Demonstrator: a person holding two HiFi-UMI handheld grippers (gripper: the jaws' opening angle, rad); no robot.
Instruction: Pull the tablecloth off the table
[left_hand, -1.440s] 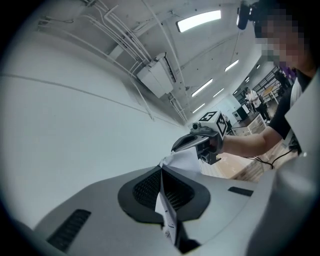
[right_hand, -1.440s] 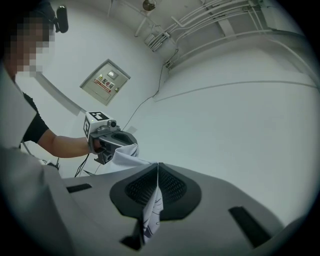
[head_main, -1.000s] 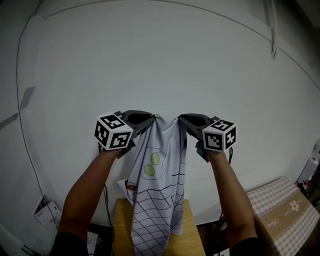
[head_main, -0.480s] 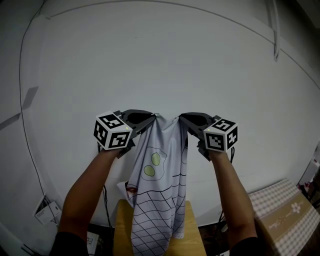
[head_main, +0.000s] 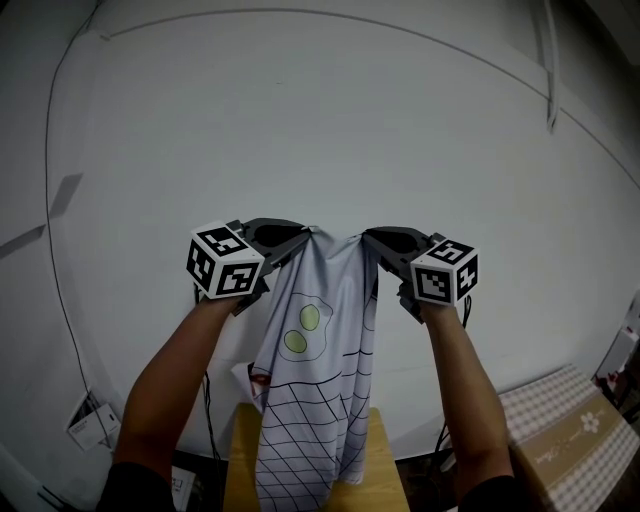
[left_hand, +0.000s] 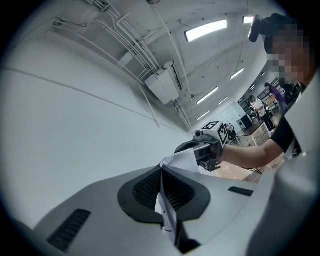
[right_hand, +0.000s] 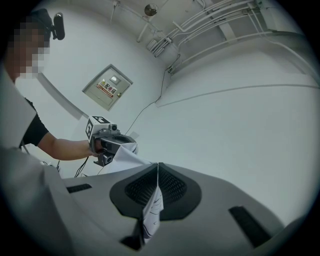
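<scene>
Head view. Grippers: two, each carrying one marker cube (head_main: 225, 262). The left gripper (head_main: 300, 238) and right gripper (head_main: 372, 240) are raised side by side before a plain white wall (head_main: 300, 110), each pinching a top corner of the tablecloth (head_main: 320, 380).

Tablecloth: one. Thin pale fabric with a black grid below and two green ovals inside an outlined blob. It hangs in folds, lower end before the wooden surface (head_main: 388, 482).

Left gripper view. Fingers (left_hand: 144, 192): two dark ribbed pads, pressed together on the cloth edge.

Right gripper view. Fingers (right_hand: 176, 187): two, likewise clamped on cloth.
</scene>
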